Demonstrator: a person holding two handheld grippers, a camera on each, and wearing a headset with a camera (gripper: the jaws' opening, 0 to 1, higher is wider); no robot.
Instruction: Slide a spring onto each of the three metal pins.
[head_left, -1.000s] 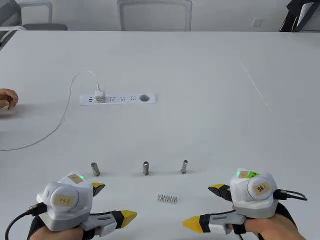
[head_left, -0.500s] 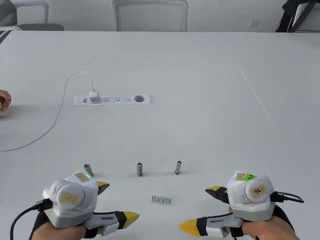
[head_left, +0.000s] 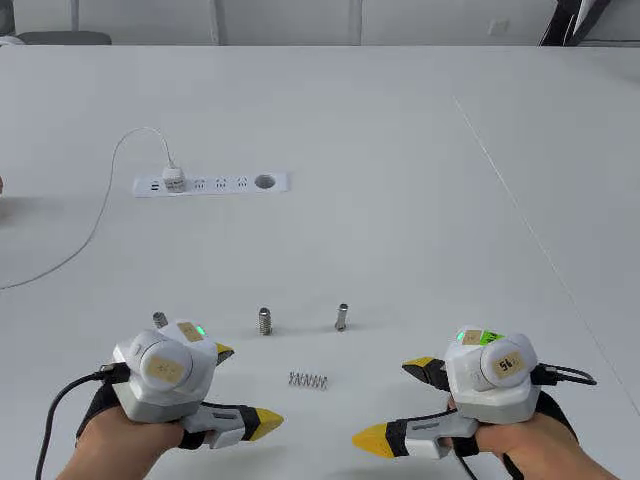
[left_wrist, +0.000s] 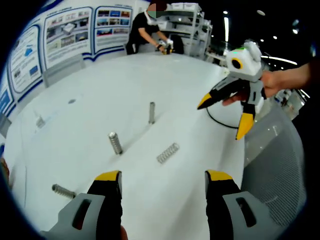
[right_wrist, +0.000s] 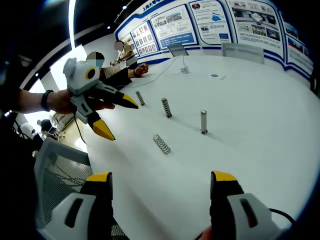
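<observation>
Between left tool (head_left: 248, 386) and right tool (head_left: 388, 402), both gaping empty, lies a loose spring (head_left: 308, 380). One pin (head_left: 341, 317) beyond stands bare.

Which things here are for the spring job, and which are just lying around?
Job things: loose spring; bare pin; middle pin, spring on; left pin, spring on; left hand-held gripper; right hand-held gripper.
Just lying about: power strip; white plug and its cable.

leftmost pin (head_left: 160, 319): base hidden behind left claw (head_left: 248, 386) | white cable (head_left: 96, 218): cut by left edge
</observation>
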